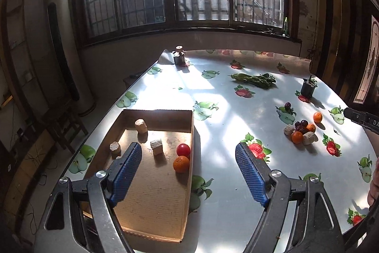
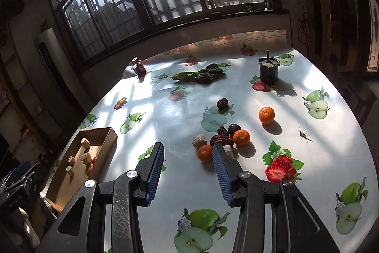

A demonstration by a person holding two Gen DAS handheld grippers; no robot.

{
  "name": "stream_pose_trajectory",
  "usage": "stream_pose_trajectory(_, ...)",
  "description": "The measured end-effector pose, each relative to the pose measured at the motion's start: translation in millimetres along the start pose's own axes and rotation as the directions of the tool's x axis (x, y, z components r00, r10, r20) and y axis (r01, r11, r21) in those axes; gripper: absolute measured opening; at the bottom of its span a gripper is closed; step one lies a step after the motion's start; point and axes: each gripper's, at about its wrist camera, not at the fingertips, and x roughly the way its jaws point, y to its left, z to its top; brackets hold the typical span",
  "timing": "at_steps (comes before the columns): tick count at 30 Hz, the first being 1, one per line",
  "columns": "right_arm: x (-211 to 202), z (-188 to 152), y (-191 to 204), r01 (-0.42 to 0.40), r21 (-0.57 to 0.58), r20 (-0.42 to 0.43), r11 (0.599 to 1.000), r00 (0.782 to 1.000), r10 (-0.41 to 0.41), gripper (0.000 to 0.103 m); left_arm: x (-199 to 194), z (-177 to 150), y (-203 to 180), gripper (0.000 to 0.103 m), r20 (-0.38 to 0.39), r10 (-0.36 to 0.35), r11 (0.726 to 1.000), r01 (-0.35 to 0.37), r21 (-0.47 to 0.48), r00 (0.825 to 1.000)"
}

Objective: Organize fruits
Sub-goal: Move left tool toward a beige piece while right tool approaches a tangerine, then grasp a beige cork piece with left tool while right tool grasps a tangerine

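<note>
right tool [image 2: 188,155] half open, empty; left tool [image 1: 188,153] wide, empty. centre on nearest orange [image 2: 205,153], avoid dates [image 2: 220,139], drop in box [image 2: 111,134].

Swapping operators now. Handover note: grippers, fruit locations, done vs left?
Left gripper: open, empty, over the cardboard box.
Right gripper: open, empty, beside the fruit pile.
Done: a tangerine, a red fruit and three cork-like chunks lie in the box.
Left: three tangerines on the table, one apart; dark red fruits in the pile, one apart; pale chunks in the pile.
</note>
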Motion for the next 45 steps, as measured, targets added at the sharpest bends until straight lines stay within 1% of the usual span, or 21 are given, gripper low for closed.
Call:
stream_pose_trajectory(2, -4.8, 4.8, -18.3, 0.046, 0.019, 0.017, 0.999, 0.999, -0.046, 0.060, 8.9, -0.1, -7.9, 0.081, -0.023, -0.031, 1.000, 0.031, -0.003, 0.999)
stream_pose_trajectory(3, -5.6, 6.0, -28.9, 0.067, 0.030, 0.021, 0.997, 0.997, -0.068, 0.062, 14.9, -0.9, -12.5, 0.081, -0.043, -0.052, 0.999, 0.052, -0.003, 0.998)
stream_pose_trajectory(7, 11.9, 7.2, -58.6, 0.113, 0.071, -0.020, 0.991, 0.993, -0.112, 0.062, 38.8, -2.6, -34.8, 0.081, -0.114, -0.106, 0.994, 0.110, 0.022, 0.988)
stream_pose_trajectory(13, 68.7, 20.0, -85.5, 0.179, 0.090, -0.107, 0.980, 0.980, -0.169, 0.061, 68.1, 13.9, -73.6, 0.081, -0.139, -0.177, 0.981, 0.186, 0.053, 0.974)
stream_pose_trajectory(16, 98.6, 26.2, -95.6, 0.207, 0.110, -0.141, 0.972, 0.971, -0.191, 0.061, 88.0, 29.1, -94.4, 0.081, -0.137, -0.271, 0.961, 0.276, 0.026, 0.953)
stream_pose_trajectory(18, 117.2, 29.0, -103.8, 0.222, 0.129, -0.157, 0.967, 0.967, -0.201, 0.060, 108.5, 37.8, -111.6, 0.081, -0.165, -0.296, 0.953, 0.302, 0.015, 0.941)
stream_pose_trajectory(20, 131.5, 30.7, -110.9, 0.232, 0.146, -0.167, 0.962, 0.964, -0.207, 0.057, 131.2, 43.7, -128.4, 0.079, -0.200, -0.338, 0.938, 0.346, 0.003, 0.920)
stream_pose_trajectory(22, 143.7, 31.5, -117.4, 0.229, 0.169, -0.177, 0.959, 0.964, -0.199, 0.053, 157.5, 46.5, -144.0, 0.071, -0.251, -0.366, 0.928, 0.371, -0.030, 0.896)
stream_pose_trajectory(23, 148.8, 31.8, -120.5, 0.215, 0.185, -0.180, 0.959, 0.967, -0.182, 0.049, 170.5, 47.4, -150.1, 0.066, -0.275, -0.391, 0.918, 0.392, -0.055, 0.878)
stream_pose_trajectory(25, 156.3, 31.9, -123.6, 0.192, 0.203, -0.180, 0.960, 0.971, -0.157, 0.048, 196.3, 44.4, -161.9, 0.064, -0.319, -0.441, 0.896, 0.429, -0.113, 0.839)
stream_pose_trajectory(27, 162.4, 31.5, -124.4, 0.178, 0.208, -0.176, 0.962, 0.974, -0.142, 0.048, 217.4, 39.8, -170.9, 0.061, -0.348, -0.468, 0.883, 0.444, -0.151, 0.812)
stream_pose_trajectory(31, 171.4, 29.2, -127.7, 0.171, 0.209, -0.190, 0.963, 0.973, -0.131, 0.048, 241.3, 27.0, -186.4, 0.061, -0.377, -0.506, 0.861, 0.480, -0.168, 0.776)
stream_pose_trajectory(33, 170.0, 30.3, -128.3, 0.170, 0.203, -0.183, 0.964, 0.974, -0.133, 0.048, 250.3, 20.9, -189.8, 0.059, -0.387, -0.533, 0.845, 0.502, -0.188, 0.752)
stream_pose_trajectory(35, 169.5, 30.7, -129.0, 0.166, 0.208, -0.180, 0.964, 0.975, -0.129, 0.048, 249.9, 18.9, -191.8, 0.057, -0.357, -0.560, 0.827, 0.529, -0.188, 0.748)
stream_pose_trajectory(37, 171.0, 30.1, -129.6, 0.169, 0.211, -0.188, 0.963, 0.973, -0.130, 0.048, 249.5, 16.7, -195.5, 0.045, -0.358, -0.565, 0.822, 0.543, -0.170, 0.744)
stream_pose_trajectory(38, 171.5, 29.9, -129.5, 0.175, 0.207, -0.189, 0.963, 0.973, -0.136, 0.048, 248.6, 15.2, -197.3, 0.032, -0.362, -0.560, 0.824, 0.545, -0.152, 0.746)
stream_pose_trajectory(40, 171.3, 29.9, -127.6, 0.180, 0.197, -0.187, 0.964, 0.972, -0.143, 0.046, 244.9, 14.6, -198.5, 0.033, -0.358, -0.550, 0.828, 0.548, -0.118, 0.755)
stream_pose_trajectory(41, 171.3, 29.9, -126.6, 0.174, 0.195, -0.185, 0.965, 0.973, -0.138, 0.042, 242.6, 14.3, -198.6, 0.033, -0.356, -0.544, 0.831, 0.546, -0.104, 0.760)
stream_pose_trajectory(42, 171.2, 29.6, -124.6, 0.169, 0.191, -0.184, 0.967, 0.974, -0.134, 0.037, 240.7, 13.9, -198.5, 0.033, -0.351, -0.532, 0.838, 0.539, -0.087, 0.771)
stream_pose_trajectory(43, 171.0, 29.4, -122.3, 0.177, 0.181, -0.183, 0.967, 0.973, -0.144, 0.036, 239.5, 13.6, -198.2, 0.033, -0.341, -0.520, 0.845, 0.531, -0.069, 0.783)
stream_pose_trajectory(45, 171.0, 28.3, -117.9, 0.192, 0.157, -0.177, 0.969, 0.971, -0.164, 0.036, 238.3, 12.4, -198.0, 0.033, -0.324, -0.509, 0.850, 0.525, -0.043, 0.797)
